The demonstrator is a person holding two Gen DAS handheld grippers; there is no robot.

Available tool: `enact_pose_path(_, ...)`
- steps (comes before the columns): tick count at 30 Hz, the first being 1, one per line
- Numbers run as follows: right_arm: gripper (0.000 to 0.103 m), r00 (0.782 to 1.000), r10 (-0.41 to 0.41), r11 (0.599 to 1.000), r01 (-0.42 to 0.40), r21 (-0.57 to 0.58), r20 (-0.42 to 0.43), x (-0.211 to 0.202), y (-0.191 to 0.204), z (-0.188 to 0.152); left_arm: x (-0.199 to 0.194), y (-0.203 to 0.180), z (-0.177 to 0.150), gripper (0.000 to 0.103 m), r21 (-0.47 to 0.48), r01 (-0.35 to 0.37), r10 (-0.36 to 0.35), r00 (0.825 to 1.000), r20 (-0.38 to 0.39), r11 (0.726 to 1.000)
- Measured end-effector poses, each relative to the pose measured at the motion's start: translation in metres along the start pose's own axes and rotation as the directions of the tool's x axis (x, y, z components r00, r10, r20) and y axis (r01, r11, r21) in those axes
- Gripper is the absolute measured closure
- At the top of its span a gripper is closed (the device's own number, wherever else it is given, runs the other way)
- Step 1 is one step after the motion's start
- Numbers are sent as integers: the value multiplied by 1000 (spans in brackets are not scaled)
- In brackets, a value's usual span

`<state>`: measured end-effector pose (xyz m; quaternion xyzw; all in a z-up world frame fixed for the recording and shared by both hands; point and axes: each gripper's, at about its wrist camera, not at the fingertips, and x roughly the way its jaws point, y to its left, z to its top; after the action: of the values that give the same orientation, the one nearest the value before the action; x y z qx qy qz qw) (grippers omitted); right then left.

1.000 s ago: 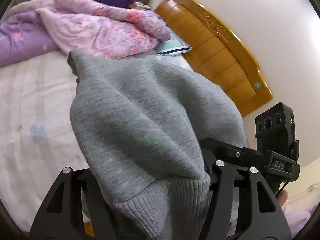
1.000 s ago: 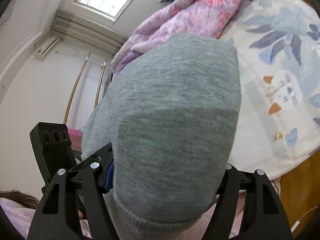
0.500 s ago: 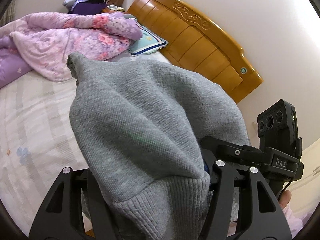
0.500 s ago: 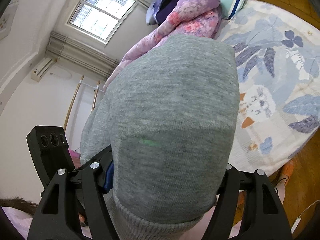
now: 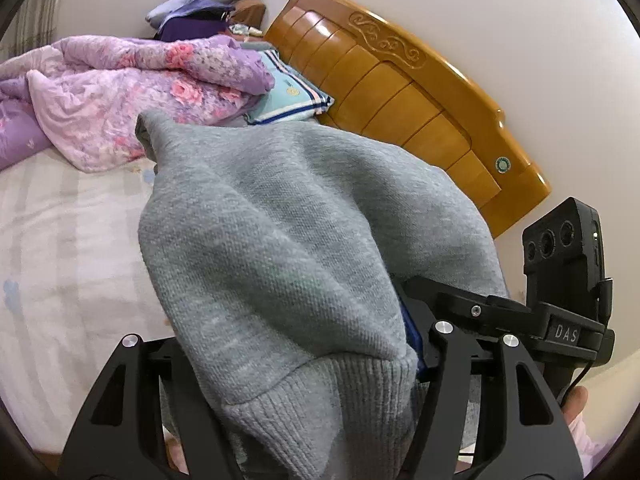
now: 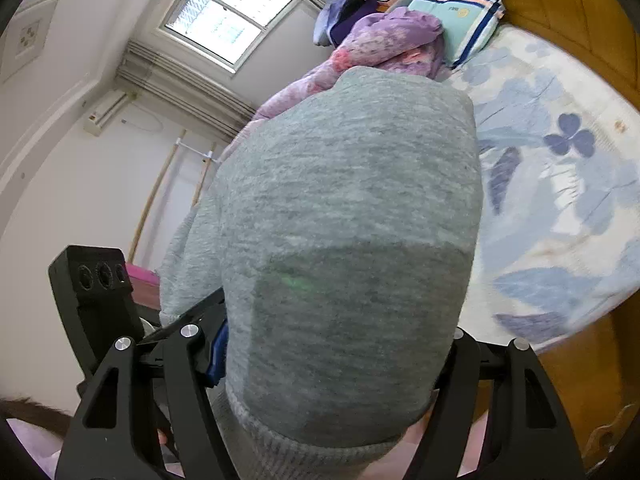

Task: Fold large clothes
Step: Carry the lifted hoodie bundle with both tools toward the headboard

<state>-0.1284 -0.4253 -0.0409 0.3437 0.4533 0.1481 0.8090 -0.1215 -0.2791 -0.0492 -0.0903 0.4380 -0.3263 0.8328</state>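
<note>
I am holding a grey sweater [image 5: 280, 248] up in the air over the bed [image 5: 60, 240], and its knit is draping forward across both of my grippers. My left gripper [image 5: 312, 420] is clenching the ribbed hem, which is bunching between its black fingers [image 5: 452, 392] and hiding their tips; the cloth is rising from there in a soft peak toward the wooden headboard [image 5: 404, 92]. My right gripper [image 6: 332, 412] is doing the same on its side, biting down on the hem while the sweater [image 6: 348, 240] is ballooning over the jaws and blocking most of that view. In the left view my right gripper's camera block [image 5: 560, 240] is showing just beside the cloth, close to my left one. Beyond the sweater a pink and purple floral quilt [image 5: 132, 92] is lying crumpled on the bed, with a light blue striped pillow [image 5: 288, 100] tucked against the headboard. A window [image 6: 228, 20] is glowing high on the far wall.
</note>
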Motion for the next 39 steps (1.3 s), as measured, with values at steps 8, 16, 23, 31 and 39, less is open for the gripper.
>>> enact_pose_path(8, 37, 999, -23, 999, 22, 36, 32, -42, -47, 28, 51, -63, 24, 40, 40, -10, 12, 999, -46, 999)
enact_pose_path(16, 37, 987, -113, 989, 100, 110, 117, -55, -74, 59, 101, -84, 53, 39, 117, 73, -63, 994, -89, 990)
enact_pose_path(23, 37, 962, -217, 963, 183, 200, 164, -57, -96, 89, 151, -93, 87, 39, 169, 183, -155, 974, -167, 969)
enact_pose_path(31, 37, 966, -235, 951, 207, 231, 105, -36, -137, 132, 211, -93, 113, 39, 139, 171, -136, 963, -232, 975)
enact_pose_path(39, 37, 984, -180, 970, 180, 165, -17, 5, -195, 195, 286, -83, 143, 39, 33, 60, -50, 968, -244, 998)
